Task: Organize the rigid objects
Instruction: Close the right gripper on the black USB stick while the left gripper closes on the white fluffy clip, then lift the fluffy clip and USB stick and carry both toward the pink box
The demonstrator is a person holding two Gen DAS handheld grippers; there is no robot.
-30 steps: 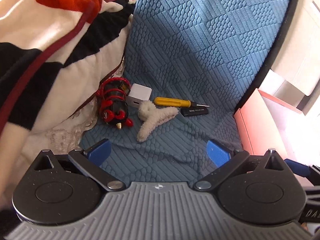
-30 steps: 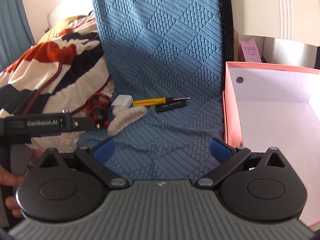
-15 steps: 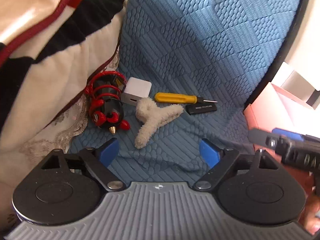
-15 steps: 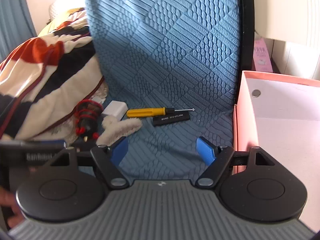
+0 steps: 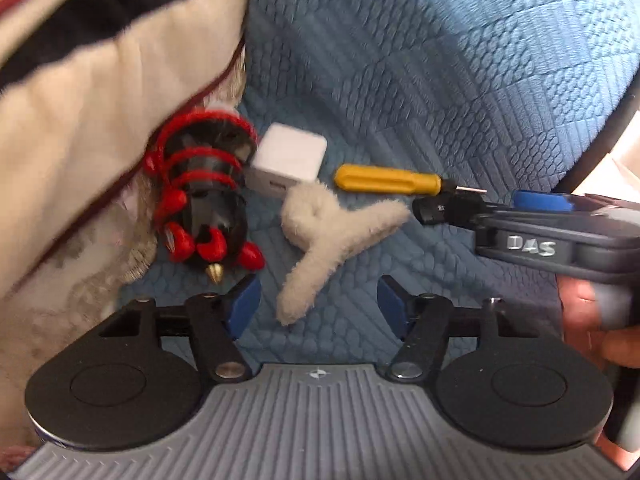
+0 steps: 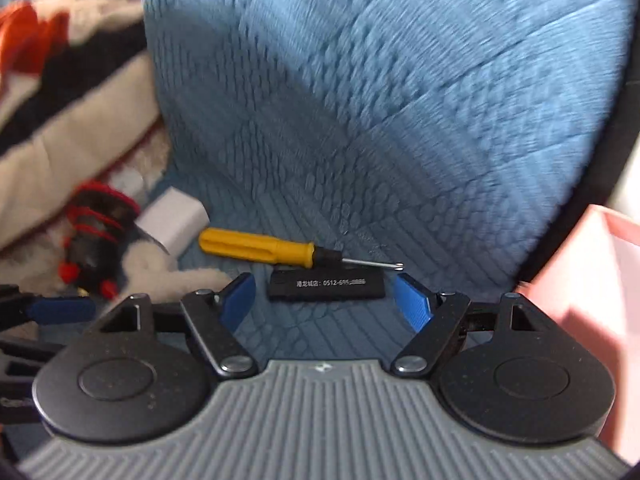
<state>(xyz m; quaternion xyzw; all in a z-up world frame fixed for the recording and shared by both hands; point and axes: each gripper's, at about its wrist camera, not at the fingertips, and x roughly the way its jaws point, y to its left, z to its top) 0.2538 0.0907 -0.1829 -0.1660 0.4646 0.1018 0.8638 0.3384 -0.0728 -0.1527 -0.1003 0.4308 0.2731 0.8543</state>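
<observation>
The right gripper [image 6: 324,300] is wide open and holds nothing. It sits low over the blue quilted cover [image 6: 400,120], and its two blue fingers stand on each side of a small black stick with white letters and numbers [image 6: 327,285]. I think it is lined up this way so it can close on the stick next.

The yellow screwdriver [image 6: 264,247] lies just behind the stick, very near, so the fingers may bump it.

The pink box [image 6: 592,280] waits at the right edge of the cover. It looks like the place for the hard things to go.

The left gripper [image 5: 316,304] is open too, and empty. The tail of a fluffy cream hair clip [image 5: 320,240] pokes in between its fingers. A white charger block [image 5: 290,156] and a black toy with red coils [image 5: 204,196] lie further back, by the blanket [image 5: 100,80] on the left edge. They are all bunched close together, so each one needs a careful pick.
</observation>
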